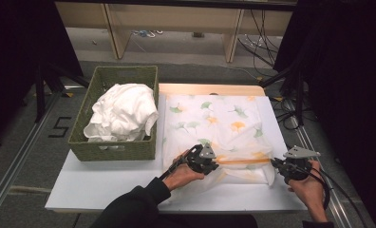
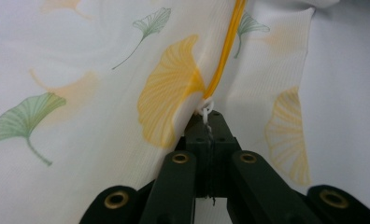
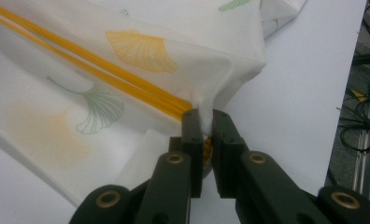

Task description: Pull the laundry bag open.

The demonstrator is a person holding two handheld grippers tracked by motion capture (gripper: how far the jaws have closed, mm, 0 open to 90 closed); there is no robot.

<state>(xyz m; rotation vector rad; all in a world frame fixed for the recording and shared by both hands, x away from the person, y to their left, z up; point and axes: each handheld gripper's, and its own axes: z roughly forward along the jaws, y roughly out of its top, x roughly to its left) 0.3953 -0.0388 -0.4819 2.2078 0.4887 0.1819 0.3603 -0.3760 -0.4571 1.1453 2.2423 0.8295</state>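
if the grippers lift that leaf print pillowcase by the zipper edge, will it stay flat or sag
Probably sag: the leaf print pillowcase already creases and bunches where the right gripper pinches its corner. It looks thin and light. The yellow zipper may stay straight only while pulled taut.

Grey floor (image 1: 29,156), wooden shelf legs (image 1: 114,33)

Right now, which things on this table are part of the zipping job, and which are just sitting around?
In the job:
- pillowcase, leaf print
- yellow zipper
- zipper pull, pinched by the left gripper
- right gripper, shut on the pillowcase corner

Lying about:
- green basket
- white cloth in the basket
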